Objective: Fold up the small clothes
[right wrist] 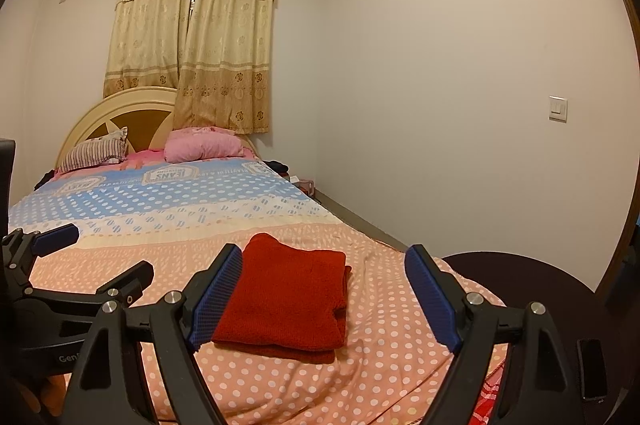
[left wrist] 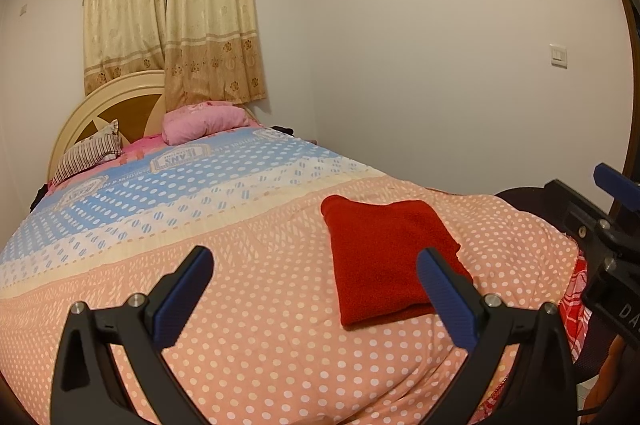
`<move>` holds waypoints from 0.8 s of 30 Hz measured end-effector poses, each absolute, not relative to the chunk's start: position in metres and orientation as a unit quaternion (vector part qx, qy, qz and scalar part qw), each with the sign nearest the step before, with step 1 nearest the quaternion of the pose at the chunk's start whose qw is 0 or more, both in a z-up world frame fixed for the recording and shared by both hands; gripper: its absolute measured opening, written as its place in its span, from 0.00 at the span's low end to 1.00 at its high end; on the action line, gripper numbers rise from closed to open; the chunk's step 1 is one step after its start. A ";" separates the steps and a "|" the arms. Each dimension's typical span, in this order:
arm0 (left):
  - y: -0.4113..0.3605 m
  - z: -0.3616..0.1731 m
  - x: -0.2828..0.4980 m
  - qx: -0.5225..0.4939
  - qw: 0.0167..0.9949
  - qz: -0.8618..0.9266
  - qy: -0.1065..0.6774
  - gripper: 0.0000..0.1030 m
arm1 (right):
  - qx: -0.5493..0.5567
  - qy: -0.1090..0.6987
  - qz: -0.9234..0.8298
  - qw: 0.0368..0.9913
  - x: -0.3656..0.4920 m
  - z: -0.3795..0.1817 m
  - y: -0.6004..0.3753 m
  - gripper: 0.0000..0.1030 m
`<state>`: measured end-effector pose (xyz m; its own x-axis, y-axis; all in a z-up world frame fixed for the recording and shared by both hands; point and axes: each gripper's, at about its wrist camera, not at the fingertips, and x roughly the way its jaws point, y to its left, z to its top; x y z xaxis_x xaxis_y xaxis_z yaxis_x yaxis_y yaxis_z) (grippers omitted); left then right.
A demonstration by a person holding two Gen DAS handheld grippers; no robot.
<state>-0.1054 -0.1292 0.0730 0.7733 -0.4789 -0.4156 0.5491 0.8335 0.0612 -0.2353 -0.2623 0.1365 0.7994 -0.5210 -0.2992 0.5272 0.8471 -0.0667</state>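
Blue-padded fingers [left wrist: 448, 299] fill the bottom of both my views. On the left wrist view my left gripper [left wrist: 316, 293] has its jaws spread wide with nothing between them, hanging above the polka-dot bedspread [left wrist: 248, 345]. On the right wrist view my right gripper [right wrist: 326, 299] is likewise spread apart and grips nothing.

I see the red garment [right wrist: 286, 299] lying folded into a neat rectangle on the peach part of the bedspread, near the foot of the bed; from the right wrist it sits between the right fingers, and I can see its stacked layers at the near edge. From the left wrist it lies beside the right-hand finger [left wrist: 384, 257].

No container shows. At the headboard [right wrist: 120, 109] rest a striped pillow [right wrist: 96, 153] and a pink pillow [right wrist: 204, 147].
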 end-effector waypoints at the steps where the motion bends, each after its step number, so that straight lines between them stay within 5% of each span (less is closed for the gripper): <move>1: -0.129 0.073 -0.105 0.090 0.937 -0.274 0.196 1.00 | 0.010 0.155 -0.277 0.948 -0.235 0.136 -0.263 0.81; 24: -0.127 0.070 -0.102 0.091 0.936 -0.274 0.199 1.00 | 0.013 0.159 -0.276 0.948 -0.233 0.133 -0.265 0.82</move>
<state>-0.1020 -0.1274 0.0703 0.7707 -0.4759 -0.4236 0.5488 0.8336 0.0620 -0.2331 -0.2648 0.1329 0.7971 -0.5188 -0.3089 0.5270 0.8475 -0.0634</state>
